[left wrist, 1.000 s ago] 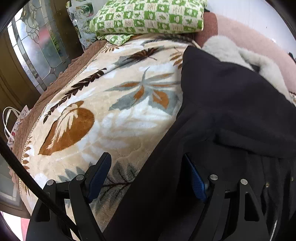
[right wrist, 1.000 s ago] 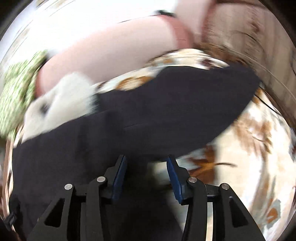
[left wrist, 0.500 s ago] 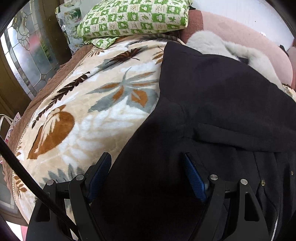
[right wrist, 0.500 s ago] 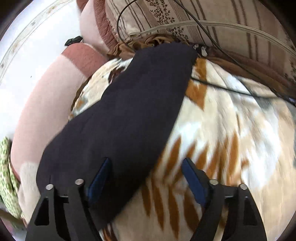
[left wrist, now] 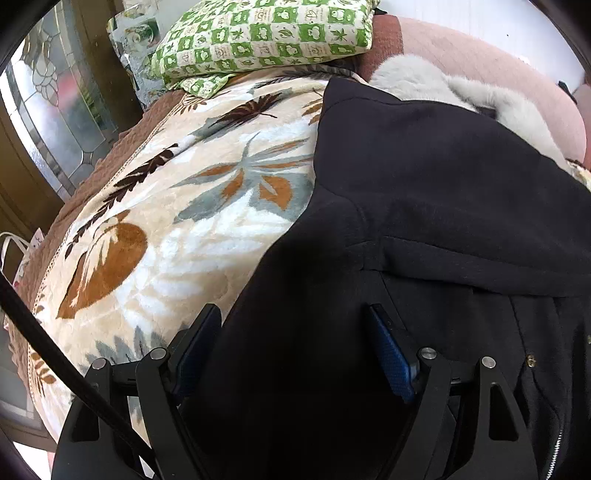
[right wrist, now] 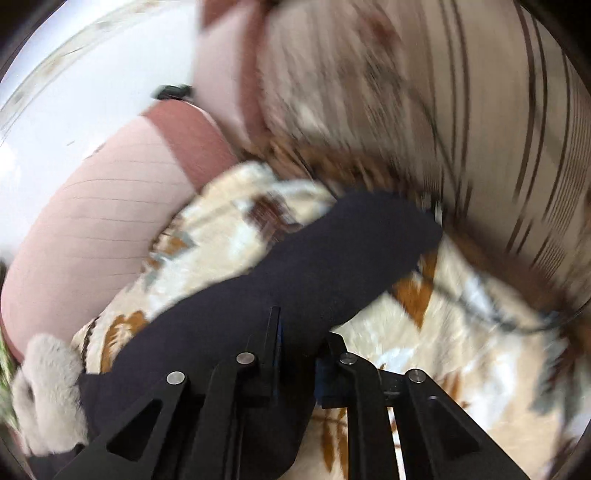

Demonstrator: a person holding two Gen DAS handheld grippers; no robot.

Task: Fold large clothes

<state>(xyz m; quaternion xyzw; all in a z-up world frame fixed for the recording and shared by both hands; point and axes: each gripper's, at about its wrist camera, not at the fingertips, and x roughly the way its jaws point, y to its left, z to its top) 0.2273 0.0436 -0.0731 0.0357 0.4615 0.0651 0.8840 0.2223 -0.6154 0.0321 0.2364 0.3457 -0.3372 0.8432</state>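
A large black coat [left wrist: 424,192] with a grey fur collar [left wrist: 436,81] lies on a leaf-patterned blanket [left wrist: 177,206] on a bed. My left gripper [left wrist: 295,350] is open and hovers over the coat's left edge, its blue pads wide apart. In the right wrist view, which is blurred, my right gripper [right wrist: 299,350] is shut on the coat's black sleeve [right wrist: 332,258], which runs up and to the right from the jaws. The fur collar [right wrist: 48,387] shows at the lower left there.
A green checked pillow [left wrist: 266,33] and a pink bolster [left wrist: 480,62] lie at the head of the bed. A leaded glass door [left wrist: 48,110] stands to the left. A striped cushion [right wrist: 498,147] and cables [right wrist: 517,325] lie beyond the sleeve.
My right gripper has closed on the sleeve; half a second ago it was open over it. My left gripper stayed open and shifted slightly over the coat's edge.
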